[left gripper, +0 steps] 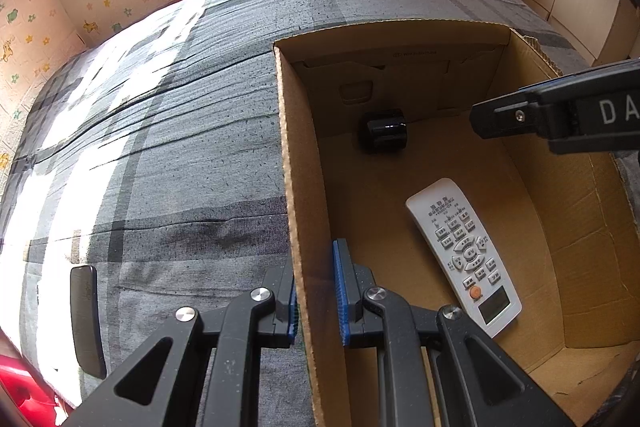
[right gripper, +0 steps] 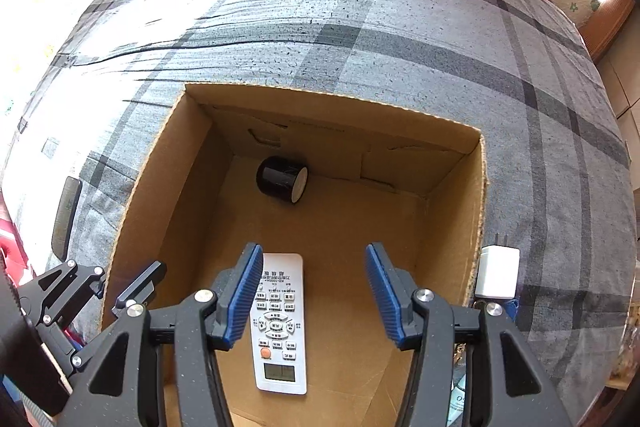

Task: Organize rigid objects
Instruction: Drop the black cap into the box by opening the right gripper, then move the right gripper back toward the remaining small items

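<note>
An open cardboard box (left gripper: 304, 211) (right gripper: 476, 195) sits on a grey plaid bed. Inside lie a white remote control (left gripper: 464, 251) (right gripper: 280, 323) and a black cylinder (left gripper: 385, 131) (right gripper: 282, 179) on its side near the far wall. My left gripper (left gripper: 318, 291) is shut on the box's left wall, one finger outside and one inside; it also shows in the right wrist view (right gripper: 132, 287). My right gripper (right gripper: 314, 295) is open and empty above the box, over the remote. One of its fingers (left gripper: 508, 115) shows in the left wrist view.
A black phone (left gripper: 86, 319) (right gripper: 66, 217) lies on the bed left of the box. A white charger plug (right gripper: 498, 273) sits just outside the box's right wall. The bed (right gripper: 400, 27) meets a patterned wall behind. A red object (left gripper: 20, 387) is at the bed's near-left edge.
</note>
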A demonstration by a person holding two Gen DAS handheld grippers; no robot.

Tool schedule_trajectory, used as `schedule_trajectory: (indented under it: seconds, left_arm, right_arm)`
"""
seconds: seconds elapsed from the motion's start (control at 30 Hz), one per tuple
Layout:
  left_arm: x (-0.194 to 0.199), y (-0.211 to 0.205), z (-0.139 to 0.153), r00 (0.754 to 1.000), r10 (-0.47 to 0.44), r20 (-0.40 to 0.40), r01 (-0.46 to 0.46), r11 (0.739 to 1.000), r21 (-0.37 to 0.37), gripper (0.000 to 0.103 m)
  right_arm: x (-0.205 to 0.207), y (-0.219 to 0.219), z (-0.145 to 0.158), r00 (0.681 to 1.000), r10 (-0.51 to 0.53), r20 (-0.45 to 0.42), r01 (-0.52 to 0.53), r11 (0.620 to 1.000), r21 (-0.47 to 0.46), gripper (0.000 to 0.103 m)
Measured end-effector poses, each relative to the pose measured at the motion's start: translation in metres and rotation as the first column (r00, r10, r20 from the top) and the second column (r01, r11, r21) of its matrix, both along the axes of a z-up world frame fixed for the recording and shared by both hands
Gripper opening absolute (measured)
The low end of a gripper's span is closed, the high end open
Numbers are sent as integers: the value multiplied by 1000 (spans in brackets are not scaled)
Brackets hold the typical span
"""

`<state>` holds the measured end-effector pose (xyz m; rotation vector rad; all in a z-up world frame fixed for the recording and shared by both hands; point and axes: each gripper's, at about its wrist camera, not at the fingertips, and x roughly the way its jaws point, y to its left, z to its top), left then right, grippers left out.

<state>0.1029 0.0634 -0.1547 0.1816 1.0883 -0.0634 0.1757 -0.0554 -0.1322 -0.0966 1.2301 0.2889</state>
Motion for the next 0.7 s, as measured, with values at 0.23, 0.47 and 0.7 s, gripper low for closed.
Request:
schedule_trajectory:
  seconds: [0.23,0.47,0.7]
  left_arm:
    - [0,-1,0,1000,1,-2,-1,1000,2,16]
    - [0,0,0,1000,-1,-1,1,1000,2,16]
    - [0,0,1,1000,-1,0,1,1000,5,16]
  right_arm:
    - [-8,-23,19,999,-32,35,32,999,-1,65]
    - [-16,-52,33,995,-80,62,80,997,-10,69]
    - [-27,-83,42,989,-128,78,129,991,-16,76]
